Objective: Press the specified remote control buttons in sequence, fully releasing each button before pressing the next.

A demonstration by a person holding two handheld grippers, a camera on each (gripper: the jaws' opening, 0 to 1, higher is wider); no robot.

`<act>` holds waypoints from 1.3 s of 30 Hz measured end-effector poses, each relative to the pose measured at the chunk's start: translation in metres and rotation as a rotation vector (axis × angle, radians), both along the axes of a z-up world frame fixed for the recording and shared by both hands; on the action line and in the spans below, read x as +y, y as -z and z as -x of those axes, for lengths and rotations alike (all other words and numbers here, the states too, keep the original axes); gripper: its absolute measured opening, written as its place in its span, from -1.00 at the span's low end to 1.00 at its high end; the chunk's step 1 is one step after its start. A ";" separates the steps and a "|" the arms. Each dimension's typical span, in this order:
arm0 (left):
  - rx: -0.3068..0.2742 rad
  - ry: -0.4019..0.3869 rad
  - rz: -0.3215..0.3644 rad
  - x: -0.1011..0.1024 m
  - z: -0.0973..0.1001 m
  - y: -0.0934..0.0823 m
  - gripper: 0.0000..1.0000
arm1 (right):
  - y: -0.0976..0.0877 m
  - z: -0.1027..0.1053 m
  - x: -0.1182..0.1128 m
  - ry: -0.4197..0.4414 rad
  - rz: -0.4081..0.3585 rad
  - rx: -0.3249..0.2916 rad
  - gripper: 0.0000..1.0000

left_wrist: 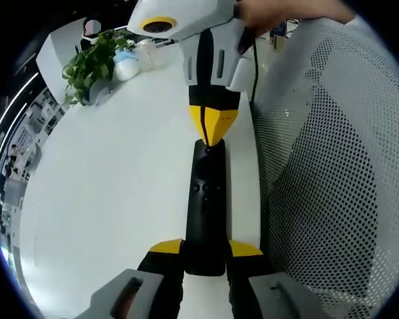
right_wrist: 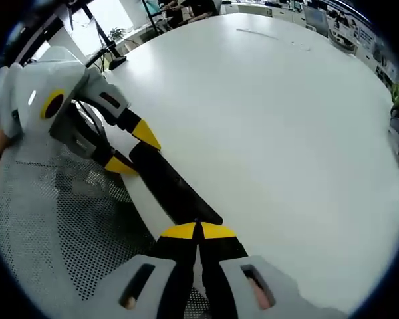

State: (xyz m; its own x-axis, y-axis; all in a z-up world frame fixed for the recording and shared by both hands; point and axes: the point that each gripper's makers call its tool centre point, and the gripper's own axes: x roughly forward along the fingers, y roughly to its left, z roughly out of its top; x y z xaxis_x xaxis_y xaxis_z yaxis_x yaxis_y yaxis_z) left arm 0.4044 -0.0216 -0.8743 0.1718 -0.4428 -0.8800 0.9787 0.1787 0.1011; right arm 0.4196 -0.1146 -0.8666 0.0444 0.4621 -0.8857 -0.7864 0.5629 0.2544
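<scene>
A long black remote [left_wrist: 206, 199] lies along the white table's [left_wrist: 120, 179] edge. My left gripper [left_wrist: 205, 249] is shut on its near end, one yellow-tipped jaw on each side. From above comes my right gripper [left_wrist: 213, 136], its yellow tips shut together and its point touching the remote's far end. In the right gripper view, my right gripper [right_wrist: 198, 231] is shut, tips resting on the remote [right_wrist: 169, 186]. The left gripper [right_wrist: 133, 149] clamps the other end, held by a person's hand.
A white mesh chair back [left_wrist: 332, 186] stands right beside the table edge, also the mesh chair [right_wrist: 66, 226] under the remote's side. A green plant [left_wrist: 90, 63] and small bottles [left_wrist: 126, 63] sit at the far end. The wide white table [right_wrist: 272, 119] stretches away.
</scene>
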 end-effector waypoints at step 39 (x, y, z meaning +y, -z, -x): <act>0.006 -0.023 0.021 0.000 -0.001 0.000 -0.52 | 0.000 0.000 0.001 -0.012 0.050 -0.027 -1.00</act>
State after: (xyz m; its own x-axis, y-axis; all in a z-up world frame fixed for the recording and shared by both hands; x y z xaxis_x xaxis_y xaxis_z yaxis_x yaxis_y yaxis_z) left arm 0.4050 -0.0219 -0.8740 0.1771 -0.4575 -0.8714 0.9749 0.2030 0.0915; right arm 0.4193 -0.1136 -0.8664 0.0630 0.4180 -0.9063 -0.7995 0.5646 0.2048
